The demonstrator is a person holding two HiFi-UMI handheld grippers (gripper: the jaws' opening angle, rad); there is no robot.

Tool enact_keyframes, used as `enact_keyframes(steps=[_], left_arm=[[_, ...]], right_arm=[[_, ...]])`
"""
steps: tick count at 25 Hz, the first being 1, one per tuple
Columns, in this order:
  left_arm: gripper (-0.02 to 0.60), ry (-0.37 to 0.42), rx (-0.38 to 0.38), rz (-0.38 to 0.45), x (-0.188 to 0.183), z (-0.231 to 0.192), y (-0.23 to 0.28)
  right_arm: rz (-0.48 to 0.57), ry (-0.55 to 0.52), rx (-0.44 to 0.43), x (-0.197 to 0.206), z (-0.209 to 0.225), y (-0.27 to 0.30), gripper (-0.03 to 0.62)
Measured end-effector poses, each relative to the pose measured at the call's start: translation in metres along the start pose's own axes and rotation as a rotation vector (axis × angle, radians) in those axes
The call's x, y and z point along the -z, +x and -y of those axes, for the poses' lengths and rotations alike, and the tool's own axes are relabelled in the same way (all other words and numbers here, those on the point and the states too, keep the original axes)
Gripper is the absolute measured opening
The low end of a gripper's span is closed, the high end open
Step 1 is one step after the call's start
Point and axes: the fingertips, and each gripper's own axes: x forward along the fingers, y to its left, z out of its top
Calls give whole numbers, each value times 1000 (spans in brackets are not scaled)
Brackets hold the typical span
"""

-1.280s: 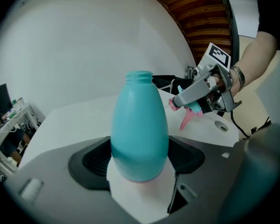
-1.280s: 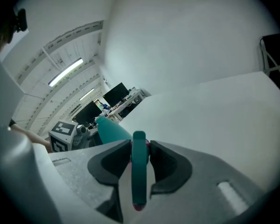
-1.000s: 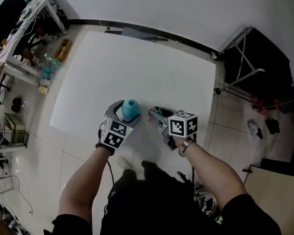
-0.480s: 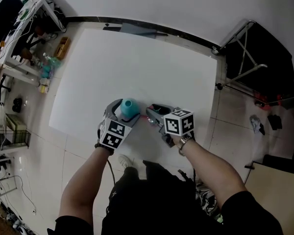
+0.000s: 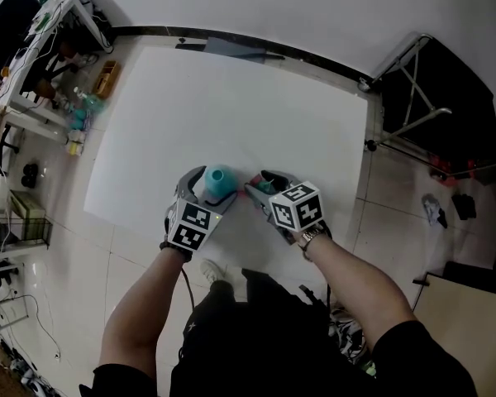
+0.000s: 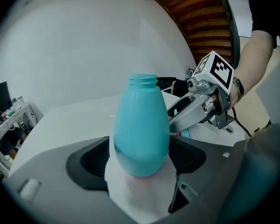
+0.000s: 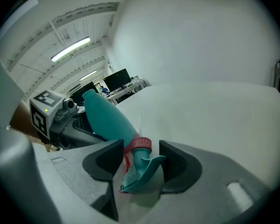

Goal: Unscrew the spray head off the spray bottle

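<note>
A teal spray bottle (image 5: 220,182) stands upright in my left gripper (image 5: 213,190), whose pads are shut on its lower body (image 6: 141,125). Its threaded neck (image 6: 143,80) is bare and open. The spray head (image 7: 141,164), teal with a pink collar (image 7: 140,145), lies between the jaws of my right gripper (image 7: 137,160). Those jaws have just been opening, and a gap shows beside the head. In the head view the right gripper (image 5: 261,184) sits just right of the bottle, over the white table (image 5: 231,98).
A cluttered shelf (image 5: 58,48) stands at the far left beyond the table. On the right is a black folding stand (image 5: 430,98), with small items on the floor (image 5: 436,209). Desks with monitors (image 7: 116,83) show far behind the bottle.
My right gripper has rolled, its marker cube has turned, and it has shifted slightly toward the bottle. The left gripper and bottle have stayed put.
</note>
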Motion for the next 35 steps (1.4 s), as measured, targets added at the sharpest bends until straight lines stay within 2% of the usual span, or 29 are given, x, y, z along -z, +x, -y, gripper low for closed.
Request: enact_keyframes(steps=[5,14,18,22,24,31,35], left_arm=[[428,-4,-11,2,-1,0,-8],[416,-4,-26,28,-4,0,-27],[385,-11,-27,59,-7,4,-43],[339,-3,-16,93,-11,15,-61],[297,4,-13,115,-15,20,-70],[212,43,10,163,-24,40,-99],[118,51,27,200,-32,48,-117]], right_arm=[[-34,-98,48,4,5,-1,259],[-28,-208,89,-7,0,-10,261],[12,-286,111,-19,-20,-23,261],[43,-314,131,-25,-44,-37,253],[59,-319,142,-26,-56,-44,231],[93,-317,194,-22,-91,-67,132],[118,-314,247,-24,-107,-80,26]])
